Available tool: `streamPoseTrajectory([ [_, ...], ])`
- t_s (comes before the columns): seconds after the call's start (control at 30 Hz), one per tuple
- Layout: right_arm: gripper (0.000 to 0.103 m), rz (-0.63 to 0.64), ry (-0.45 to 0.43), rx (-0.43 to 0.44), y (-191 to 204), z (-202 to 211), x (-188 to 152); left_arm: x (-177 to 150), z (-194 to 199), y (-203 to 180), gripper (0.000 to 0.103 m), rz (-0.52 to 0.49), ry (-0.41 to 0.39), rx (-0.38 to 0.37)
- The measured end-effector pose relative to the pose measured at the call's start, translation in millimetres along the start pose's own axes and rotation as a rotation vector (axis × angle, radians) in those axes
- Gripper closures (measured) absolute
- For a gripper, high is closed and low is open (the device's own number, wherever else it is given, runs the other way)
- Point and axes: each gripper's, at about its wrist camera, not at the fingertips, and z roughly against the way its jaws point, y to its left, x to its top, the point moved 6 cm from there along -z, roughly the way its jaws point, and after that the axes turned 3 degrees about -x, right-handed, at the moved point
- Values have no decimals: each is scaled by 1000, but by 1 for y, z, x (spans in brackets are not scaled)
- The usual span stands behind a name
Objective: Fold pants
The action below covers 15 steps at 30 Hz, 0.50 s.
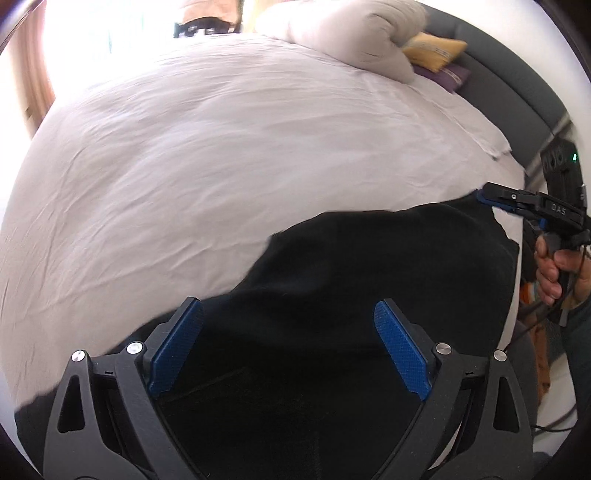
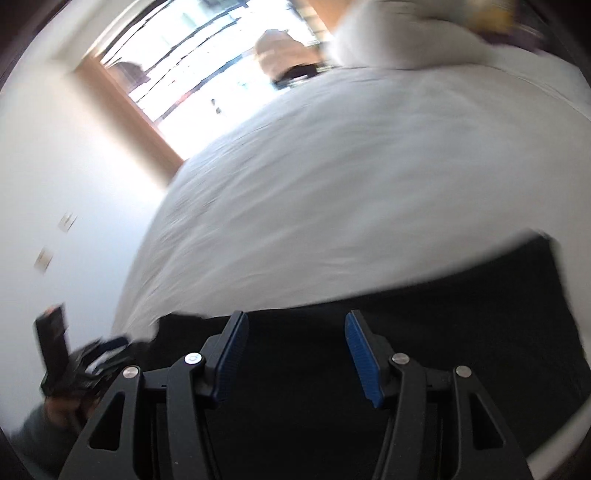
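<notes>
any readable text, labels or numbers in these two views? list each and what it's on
"DAS": embossed on the black body of the right gripper, seen from the left wrist view; faint, so the reading is unsure.
Yellow cushion: a pale label strip with print, too small to read.
Purple cushion: a pale mark, unreadable.
Right wrist view: motion-blurred, nothing legible; the wall plates show no readable marks.

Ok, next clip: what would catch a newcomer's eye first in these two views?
The black fabric pants stand out, a dark mass on the wrinkled white bed sheet at the near edge of the bed. Next, the blue-padded left hand-held gripper hangs open over them, while the right hand-held gripper is at their far right corner. A rolled white duvet lies at the head end.
</notes>
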Motion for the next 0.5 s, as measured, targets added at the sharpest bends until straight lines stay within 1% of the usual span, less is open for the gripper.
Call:
streamPoseTrajectory([
  [0.03,45,89,35,27,28,-15,7,-10,5,4,9,15,-10,2],
  [0.1,45,273,97,70,84,-38,1,-26,8,9,9,18,-8,7],
  [0.13,44,361,131,94,109,-52,1,-36,8,12,9,17,-1,22],
  [0.17,42,439,170,122,130,-67,-1,-49,6,16,9,23,9,30],
  [0.23,42,575,232,127,163,-93,-7,-60,0,18,9,39,25,29],
  [0.27,42,611,262,131,171,-105,-8,-66,-1,21,9,47,22,27],
  [0.3,42,646,311,136,178,-120,-9,-69,-1,22,9,51,16,22],
  [0.37,42,680,373,104,180,-148,1,-73,-3,23,9,56,5,13],
  [0.43,42,703,430,107,187,-157,-13,-79,-1,25,9,56,-1,7],
  [0.5,42,719,481,114,189,-174,-18,-82,-3,27,9,55,-8,3],
])
